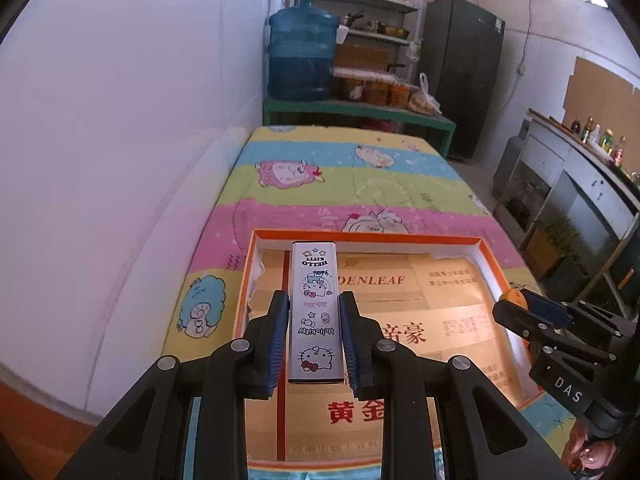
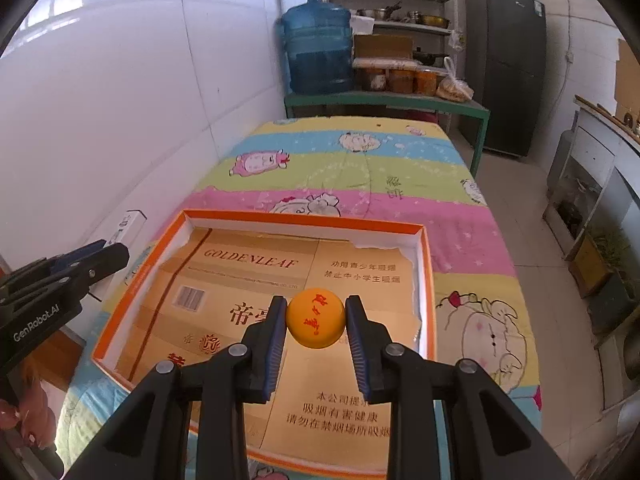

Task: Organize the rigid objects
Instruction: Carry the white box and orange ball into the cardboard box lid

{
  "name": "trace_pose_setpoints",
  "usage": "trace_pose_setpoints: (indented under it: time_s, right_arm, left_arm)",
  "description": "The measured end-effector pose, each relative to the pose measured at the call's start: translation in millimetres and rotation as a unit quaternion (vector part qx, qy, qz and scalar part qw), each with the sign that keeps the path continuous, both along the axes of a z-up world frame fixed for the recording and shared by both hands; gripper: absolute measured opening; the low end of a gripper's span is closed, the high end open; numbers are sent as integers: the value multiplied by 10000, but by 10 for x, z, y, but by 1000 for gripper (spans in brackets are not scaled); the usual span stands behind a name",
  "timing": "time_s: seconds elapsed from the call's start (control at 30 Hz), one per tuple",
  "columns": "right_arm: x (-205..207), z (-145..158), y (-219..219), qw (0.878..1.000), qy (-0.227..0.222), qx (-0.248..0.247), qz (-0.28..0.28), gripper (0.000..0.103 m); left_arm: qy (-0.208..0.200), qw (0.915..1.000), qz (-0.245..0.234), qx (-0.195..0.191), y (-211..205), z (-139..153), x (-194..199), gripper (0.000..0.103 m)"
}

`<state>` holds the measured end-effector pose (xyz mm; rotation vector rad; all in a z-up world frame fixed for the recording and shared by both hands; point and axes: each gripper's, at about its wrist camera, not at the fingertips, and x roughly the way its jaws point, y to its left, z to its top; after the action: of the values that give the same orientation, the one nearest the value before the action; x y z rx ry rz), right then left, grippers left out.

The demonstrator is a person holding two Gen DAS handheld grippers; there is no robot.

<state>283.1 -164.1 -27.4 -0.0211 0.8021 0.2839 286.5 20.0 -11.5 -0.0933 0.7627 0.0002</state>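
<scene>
Two grips hold over the orange tray: left gripper clamps the stiff, likely slick tin case across its long sides; right gripper pinches the light, roll-prone orange ball at its widest.

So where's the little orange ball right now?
The orange ball is pinched in the right gripper, held above the right part of the orange-rimmed box on the cartoon bedsheet.

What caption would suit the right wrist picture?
Right hand-held gripper holds an orange ball above an orange-rimmed box.
</scene>
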Motion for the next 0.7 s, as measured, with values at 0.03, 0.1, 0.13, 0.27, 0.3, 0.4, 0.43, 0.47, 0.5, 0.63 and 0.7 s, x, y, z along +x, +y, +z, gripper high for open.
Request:
trace_pose_setpoints:
  time_s: [0.03,0.1,0.13,0.27,0.3,0.4,0.43,0.47,0.5,0.63,0.7]
  right_arm:
    - [17,-20,16,10000,15,-33,22,30]
    - [51,-72,50,9999,62,-63,67,30]
    - [67,-99,61,9999,101,-39,93,30]
    - [140,-195,78,9996,250,8,117,30]
    - [168,-223,85,9995,295,20,112,30]
    - [214,-283,94,9991,408,95,113,30]
    - [230,-306,97,9989,448,111,115,30]
    - [244,-322,101,9987,479,116,118,30]
    - [253,-348,103,9985,514,117,124,30]
    - [284,-473,120,9976,667,137,145,30]
    - [297,-510,124,9973,713,145,140,30]
  left_arm:
    - [44,10000,-9,-21,-1,-23,27,26]
    - [171,9998,-22,-24,-17,-125,100,26]
    - [195,9998,-27,-8,-24,-161,112,26]
    - [267,9996,-49,41,-58,-273,159,26]
    - [286,9996,-50,42,-67,-301,177,26]
    - [377,9993,-46,42,-83,-395,237,26]
    - [417,9991,-48,47,-90,-426,256,26]
    - [464,9989,-57,58,-101,-467,276,26]
    - [501,9987,-68,66,-105,-501,293,26]
    - [603,9981,-92,97,-145,-602,313,26]
    - [625,9980,-83,87,-147,-631,327,26]
